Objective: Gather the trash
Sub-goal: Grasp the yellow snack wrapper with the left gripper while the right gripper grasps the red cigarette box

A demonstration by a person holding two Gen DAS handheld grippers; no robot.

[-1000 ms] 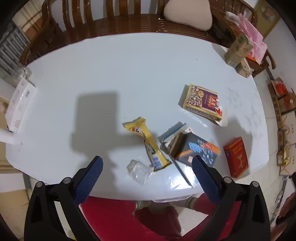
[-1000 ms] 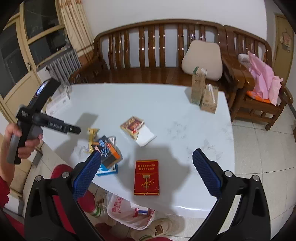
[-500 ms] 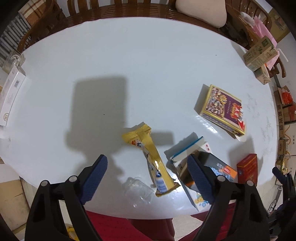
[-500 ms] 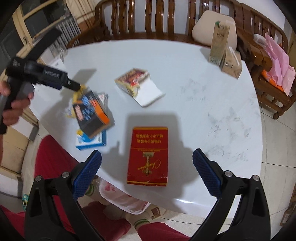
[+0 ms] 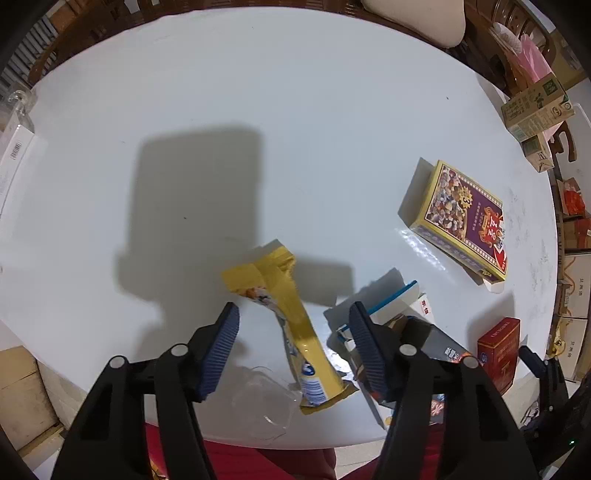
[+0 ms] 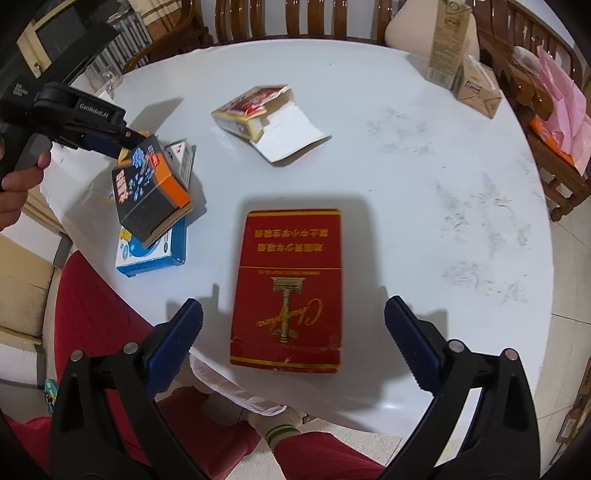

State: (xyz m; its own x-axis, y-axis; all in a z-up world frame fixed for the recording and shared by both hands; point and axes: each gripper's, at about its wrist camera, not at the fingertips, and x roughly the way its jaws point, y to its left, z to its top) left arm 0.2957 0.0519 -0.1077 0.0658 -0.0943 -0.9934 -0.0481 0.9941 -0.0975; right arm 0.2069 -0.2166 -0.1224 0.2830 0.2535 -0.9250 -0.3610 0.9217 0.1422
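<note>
A yellow snack wrapper (image 5: 280, 280) lies flat near the front edge of the white table (image 5: 258, 110). My left gripper (image 5: 293, 317) points straight down over it. Its jaws are closing with the wrapper between them, and the pads stand clear of it. A crumpled clear plastic piece (image 5: 266, 402) lies just in front of the wrapper. My right gripper (image 6: 293, 308) hangs wide open over a red box (image 6: 291, 277), with one finger on each side of its near end. A dark box with an orange side (image 6: 147, 192) leans on a blue and white box (image 6: 147, 251).
An opened purple and yellow box (image 6: 255, 107) lies mid-table. Two brown cartons (image 6: 447, 44) stand at the far right edge. A wooden bench with a cushion (image 5: 413, 18) runs behind the table. A plastic bag (image 6: 229, 387) hangs below the front edge, by red-clad legs.
Both grippers have sunk toward the table. The left jaws have narrowed around the yellow wrapper. The right gripper has come down over the red box, still wide open.
</note>
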